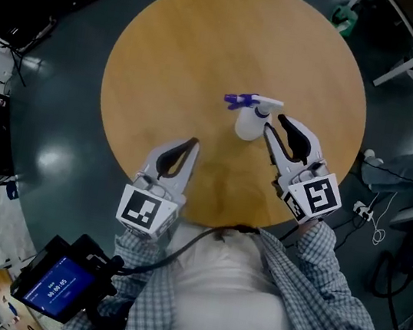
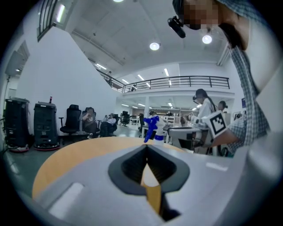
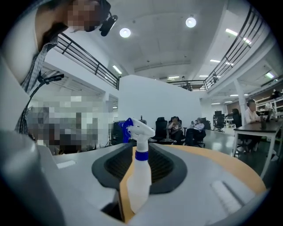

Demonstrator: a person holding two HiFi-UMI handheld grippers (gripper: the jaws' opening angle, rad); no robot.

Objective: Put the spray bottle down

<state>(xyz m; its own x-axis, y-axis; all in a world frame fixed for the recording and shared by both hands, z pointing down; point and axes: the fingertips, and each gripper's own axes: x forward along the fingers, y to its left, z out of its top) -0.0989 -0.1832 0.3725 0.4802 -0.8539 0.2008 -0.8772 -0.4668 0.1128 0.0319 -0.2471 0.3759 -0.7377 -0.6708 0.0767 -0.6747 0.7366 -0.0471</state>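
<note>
**Spray bottle stands on the tabletop at the tips of the half-open right claw**

The right claw (image 1: 273, 124) has its jaws partly apart, and neither pad presses on anything. In the right gripper view the spray bottle (image 3: 140, 174) shows through the gap between the jaws. The head view puts it just beyond the tips, to their left. Whether a tip brushes it I cannot tell. The bottle is upright on the round wooden tabletop (image 1: 209, 52), right of the middle, with a white body and a blue trigger head (image 1: 240, 100) that points left in the head view. The left claw (image 1: 194, 144) is well apart from the bottle, over the near edge. Its jaw tips are together and it holds nothing.
</note>
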